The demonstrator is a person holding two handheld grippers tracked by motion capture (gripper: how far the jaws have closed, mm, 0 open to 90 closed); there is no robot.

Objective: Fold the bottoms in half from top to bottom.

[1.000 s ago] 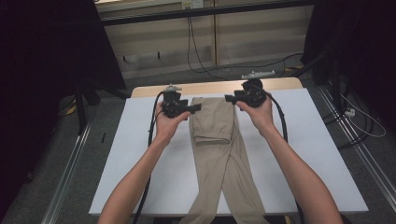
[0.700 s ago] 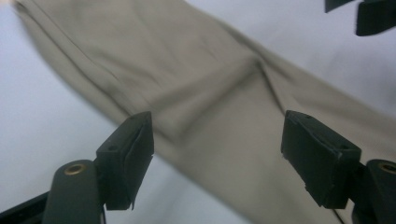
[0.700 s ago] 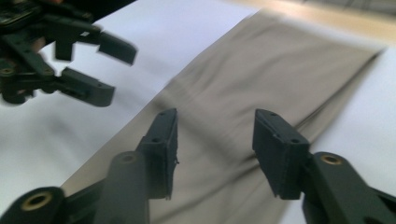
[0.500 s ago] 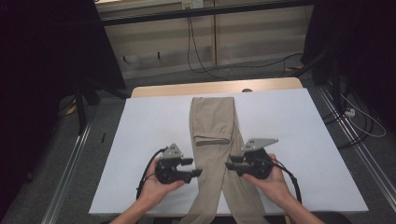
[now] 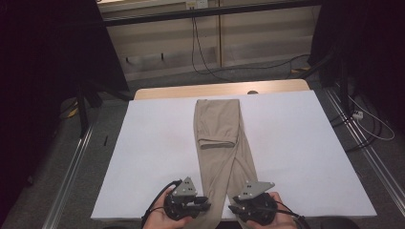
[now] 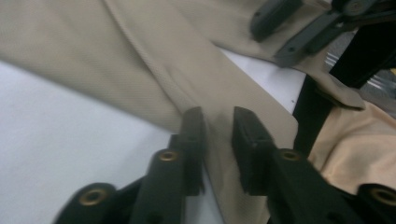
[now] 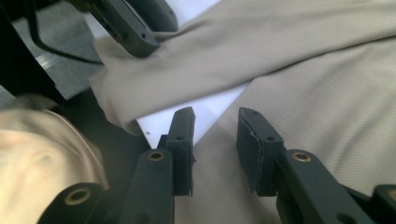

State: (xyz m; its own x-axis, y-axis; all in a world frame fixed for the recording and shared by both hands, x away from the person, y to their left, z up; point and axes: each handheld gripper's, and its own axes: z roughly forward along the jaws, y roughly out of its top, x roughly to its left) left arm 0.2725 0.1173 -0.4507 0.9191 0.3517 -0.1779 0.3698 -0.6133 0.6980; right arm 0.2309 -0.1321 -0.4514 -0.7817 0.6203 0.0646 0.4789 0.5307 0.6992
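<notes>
The trousers (image 5: 217, 138) lie lengthwise down the middle of the white table (image 5: 305, 143), waist at the far end, legs running off the near edge. The left gripper (image 5: 206, 206) and the right gripper (image 5: 231, 209) sit at the cuffs, jaws parted a little, gripping nothing — risky. Close now and either could catch just the top layer, or one leg slips off the edge and drags the fold crooked.
</notes>
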